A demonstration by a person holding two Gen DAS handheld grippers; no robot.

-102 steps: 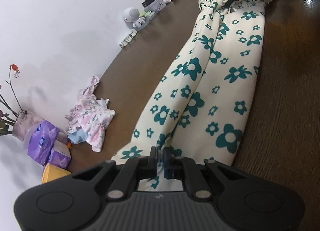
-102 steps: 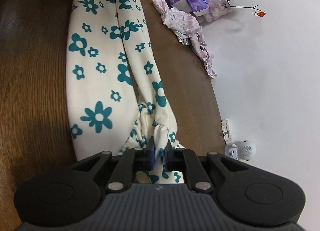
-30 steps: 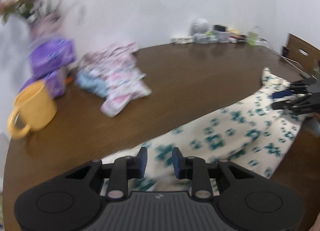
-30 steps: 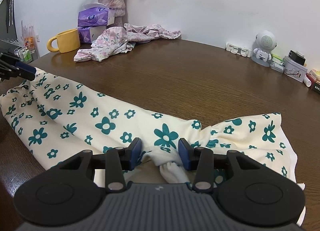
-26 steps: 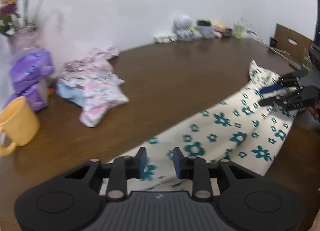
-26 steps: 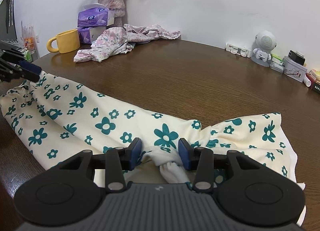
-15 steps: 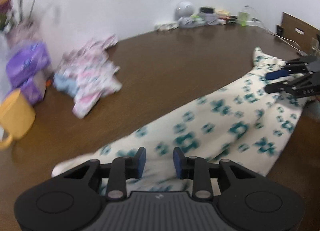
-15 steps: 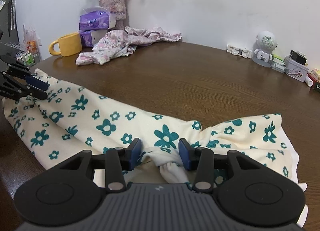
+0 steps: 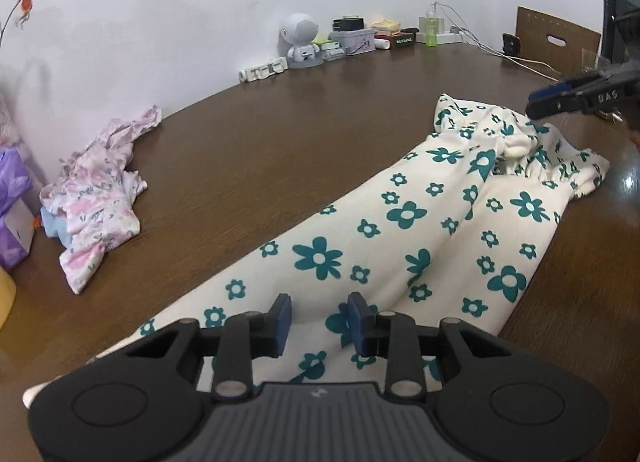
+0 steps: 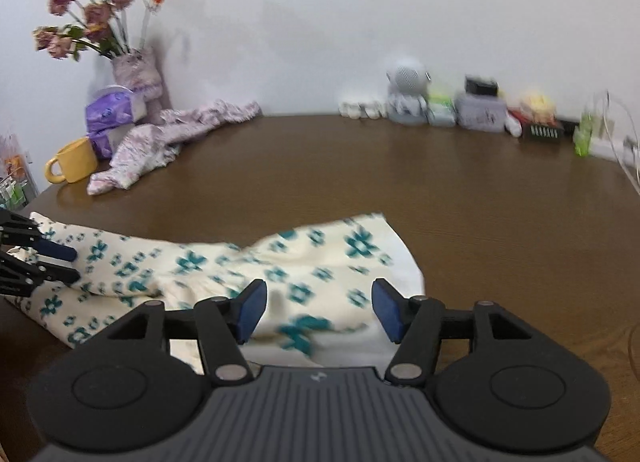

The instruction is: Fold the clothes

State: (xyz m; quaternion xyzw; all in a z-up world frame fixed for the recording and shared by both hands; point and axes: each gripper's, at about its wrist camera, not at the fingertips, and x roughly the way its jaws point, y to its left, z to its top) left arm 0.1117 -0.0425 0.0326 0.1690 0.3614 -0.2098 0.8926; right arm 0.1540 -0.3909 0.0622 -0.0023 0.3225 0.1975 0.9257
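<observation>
Cream trousers with teal flowers (image 9: 420,246) lie stretched across the brown table (image 9: 248,149). My left gripper (image 9: 320,320) is open, just above one end of them, with nothing between its fingers. The bunched waistband end (image 9: 514,143) lies at the far right, and my right gripper (image 9: 536,101) hovers just past it. In the blurred right wrist view my right gripper (image 10: 319,308) stands wide open over the trousers (image 10: 288,262). The left gripper (image 10: 60,262) shows at the left edge, also open over the cloth.
A crumpled pink floral garment (image 9: 100,197) lies at the back left beside purple tissue packs (image 10: 108,113), a yellow mug (image 10: 74,161) and a vase of flowers (image 10: 136,69). A white robot toy (image 9: 300,39), small boxes and cables line the wall. A chair back (image 9: 560,41) stands far right.
Both grippers, shut on the trousers' ends 3.4 s ago, now stand open. In the last half second the right gripper opened wider and pulled back; the left shifted along the cloth.
</observation>
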